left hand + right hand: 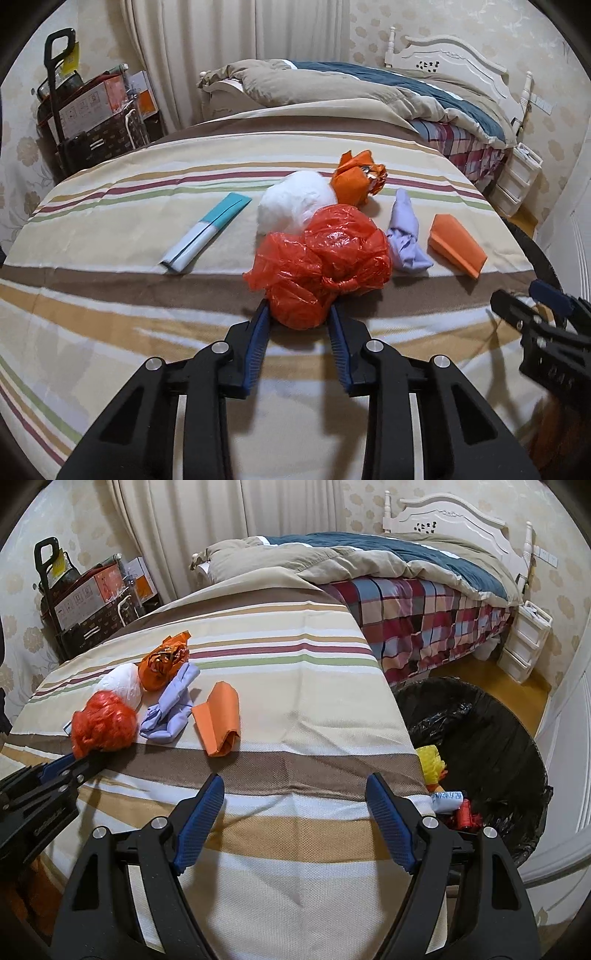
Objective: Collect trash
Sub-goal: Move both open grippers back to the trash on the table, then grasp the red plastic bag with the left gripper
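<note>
Trash lies on a striped cloth-covered table (110, 295). My left gripper (299, 310) has its jaws around the near end of a crumpled red plastic bag (325, 258), touching it on both sides. Behind it lie a white wad (291, 203), a crumpled orange wrapper (356, 179), a lilac crumpled paper (406, 236), a folded orange paper (458, 247) and a teal-and-white folded sleeve (203, 236). My right gripper (295, 786) is open and empty over the table's near part, nearest the folded orange paper (219, 720). The red bag (101, 723) shows at the left.
A bin lined with a black bag (491, 734) stands right of the table and holds yellow and red trash (432, 764). A bed with a quilt (388, 565) is behind. Boxes and a trolley (85, 110) stand far left. White drawers (524, 642) stand by the bed.
</note>
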